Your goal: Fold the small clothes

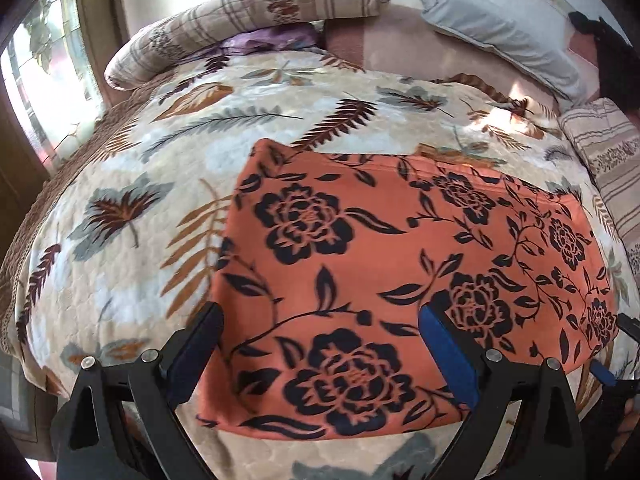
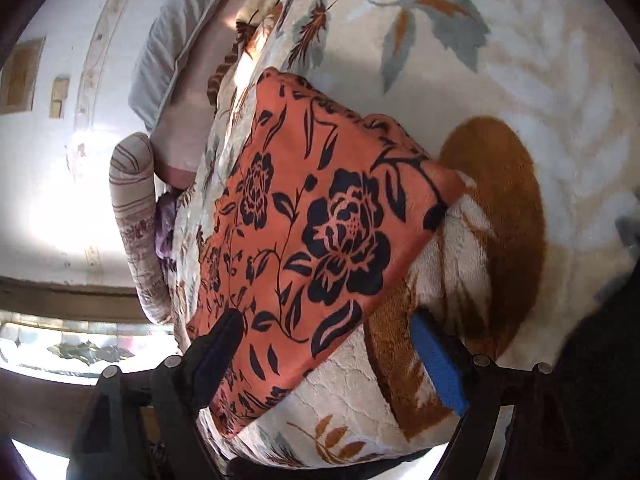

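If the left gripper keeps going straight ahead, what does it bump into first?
Most likely the orange cloth. The left gripper is open, with the cloth lying right ahead between its fingers on the blanket. How far off it is, I can't tell.

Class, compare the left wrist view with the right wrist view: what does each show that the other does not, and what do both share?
Only the left wrist view shows the orange floral cloth whole, folded into a flat rectangle, plus the right tool's tip at its far right edge.

Only the right wrist view shows the big brown leaf print beside the cloth's corner.

Both show the leaf-patterned blanket, the grey pillow, the striped bolster, and an open tool gripping nothing.
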Available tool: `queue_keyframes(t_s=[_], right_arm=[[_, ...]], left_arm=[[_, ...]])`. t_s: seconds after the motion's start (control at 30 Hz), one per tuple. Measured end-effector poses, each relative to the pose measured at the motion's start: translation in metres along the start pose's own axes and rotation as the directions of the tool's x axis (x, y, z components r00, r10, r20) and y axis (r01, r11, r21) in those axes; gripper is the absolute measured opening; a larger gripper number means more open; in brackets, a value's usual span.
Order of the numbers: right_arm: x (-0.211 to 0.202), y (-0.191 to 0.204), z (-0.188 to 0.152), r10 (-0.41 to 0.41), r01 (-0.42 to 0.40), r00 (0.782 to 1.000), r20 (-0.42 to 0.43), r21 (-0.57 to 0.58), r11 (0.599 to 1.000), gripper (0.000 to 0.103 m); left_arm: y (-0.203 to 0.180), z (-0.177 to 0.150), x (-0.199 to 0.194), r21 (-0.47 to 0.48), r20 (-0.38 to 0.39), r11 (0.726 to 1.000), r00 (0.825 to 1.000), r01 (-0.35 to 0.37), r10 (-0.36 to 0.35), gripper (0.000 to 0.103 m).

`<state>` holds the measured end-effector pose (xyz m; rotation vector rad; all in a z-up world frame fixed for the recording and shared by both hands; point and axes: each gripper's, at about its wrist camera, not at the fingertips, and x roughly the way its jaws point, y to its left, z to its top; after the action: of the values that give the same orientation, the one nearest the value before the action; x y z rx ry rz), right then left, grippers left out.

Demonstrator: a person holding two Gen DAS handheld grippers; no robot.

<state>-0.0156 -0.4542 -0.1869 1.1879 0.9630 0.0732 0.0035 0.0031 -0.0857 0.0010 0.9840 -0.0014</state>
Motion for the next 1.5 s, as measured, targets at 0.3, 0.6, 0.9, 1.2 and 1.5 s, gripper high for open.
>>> queue_keyframes(t_s=[0.3,0.6,0.9,1.2,1.5], right_arm=[[0.009,0.009,0.043,0.021,-0.025,0.988,0.152,0.024,0.999,0.074],[0.014,0.015,0.041,-0.022,0.032,0.990,0.139,-0.070,0.997,0.071],[0.024,0.025,0.045,-0.111,0.125,0.988,0.108,-0.127,0.984,0.033],[0.026,0.020,0.043,-0.065,0.079,0.992,0.106,-0.125,0.989,0.063],[0.026,0.013,0.044,-0.010,0.018,0.995,0.099,-0.086,0.996,0.067]], left_arm=[[-0.053,0.009,0.038,0.065,-0.067,0.998,0.998,0.014,-0.010,0.098],[-0.064,0.004,0.043,0.104,-0.065,0.994,0.998,0.012,-0.005,0.098],[-0.064,0.002,0.042,0.122,-0.079,0.992,0.997,0.002,0.007,0.100],[-0.069,-0.008,0.050,0.158,-0.050,0.987,0.999,-0.001,0.009,0.103],[-0.062,-0.002,0.038,0.109,-0.067,0.993,0.997,0.038,-0.031,0.102]])
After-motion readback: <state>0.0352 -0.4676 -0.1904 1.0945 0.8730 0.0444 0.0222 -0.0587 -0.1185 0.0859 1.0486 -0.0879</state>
